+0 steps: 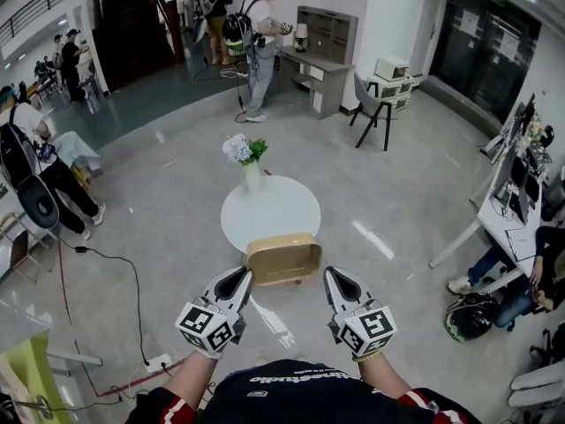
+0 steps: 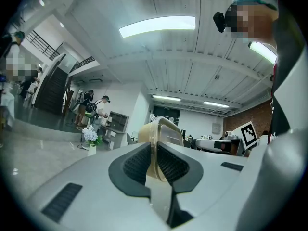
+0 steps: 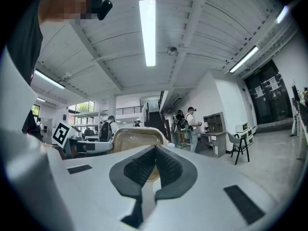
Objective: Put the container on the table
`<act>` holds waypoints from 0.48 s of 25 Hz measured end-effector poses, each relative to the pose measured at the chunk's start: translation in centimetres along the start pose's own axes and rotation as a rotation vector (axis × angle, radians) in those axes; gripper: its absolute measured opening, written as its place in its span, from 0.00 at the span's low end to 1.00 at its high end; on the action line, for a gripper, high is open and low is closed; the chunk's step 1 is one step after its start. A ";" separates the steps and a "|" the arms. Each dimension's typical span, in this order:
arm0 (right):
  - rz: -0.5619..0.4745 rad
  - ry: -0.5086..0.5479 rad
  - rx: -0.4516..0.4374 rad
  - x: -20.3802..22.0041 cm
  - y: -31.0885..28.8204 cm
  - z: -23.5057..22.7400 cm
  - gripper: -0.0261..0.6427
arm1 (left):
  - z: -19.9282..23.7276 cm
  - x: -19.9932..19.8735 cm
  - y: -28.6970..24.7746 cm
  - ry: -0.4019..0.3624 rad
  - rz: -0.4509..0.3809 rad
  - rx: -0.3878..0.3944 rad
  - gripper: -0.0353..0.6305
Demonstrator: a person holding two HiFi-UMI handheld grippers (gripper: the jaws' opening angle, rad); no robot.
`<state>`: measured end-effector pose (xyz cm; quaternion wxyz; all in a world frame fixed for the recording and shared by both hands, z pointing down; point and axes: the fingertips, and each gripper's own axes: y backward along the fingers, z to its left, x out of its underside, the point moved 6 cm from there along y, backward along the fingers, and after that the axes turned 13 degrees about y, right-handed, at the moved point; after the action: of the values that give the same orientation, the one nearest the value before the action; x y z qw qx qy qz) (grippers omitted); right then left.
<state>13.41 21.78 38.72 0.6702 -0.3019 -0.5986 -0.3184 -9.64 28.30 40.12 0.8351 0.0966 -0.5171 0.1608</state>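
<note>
A tan rectangular container (image 1: 283, 259) hangs in the air between my two grippers, over the near edge of the round white table (image 1: 265, 208). My left gripper (image 1: 240, 280) is shut on the container's left rim, and my right gripper (image 1: 334, 278) is shut on its right rim. The left gripper view shows the container's thin wall (image 2: 155, 153) pinched between the dark pads (image 2: 135, 165). In the right gripper view the container (image 3: 136, 139) rises behind the closed pads (image 3: 169, 167). A vase of white flowers (image 1: 249, 160) stands at the table's far edge.
A black cable (image 1: 124, 263) runs over the grey floor at the left. People stand by a desk (image 1: 315, 64) at the back, and others sit at the left and right edges. A white desk with monitors (image 1: 516, 170) lines the right side. A chair (image 1: 374, 107) stands beyond the table.
</note>
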 end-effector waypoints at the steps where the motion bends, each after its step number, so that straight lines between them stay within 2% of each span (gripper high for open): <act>1: 0.001 -0.002 0.002 0.0 0.1 -0.2 0.06 | -0.1 0.0 -0.1 0.000 -0.001 -0.001 0.13; 12: 0.000 -0.015 -0.029 0.5 1.3 -2.6 0.06 | -2.0 0.9 -1.5 -0.013 0.002 -0.026 0.13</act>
<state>16.06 20.45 38.96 0.6610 -0.3142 -0.5990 -0.3248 -7.06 27.75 40.01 0.8327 0.0860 -0.5248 0.1542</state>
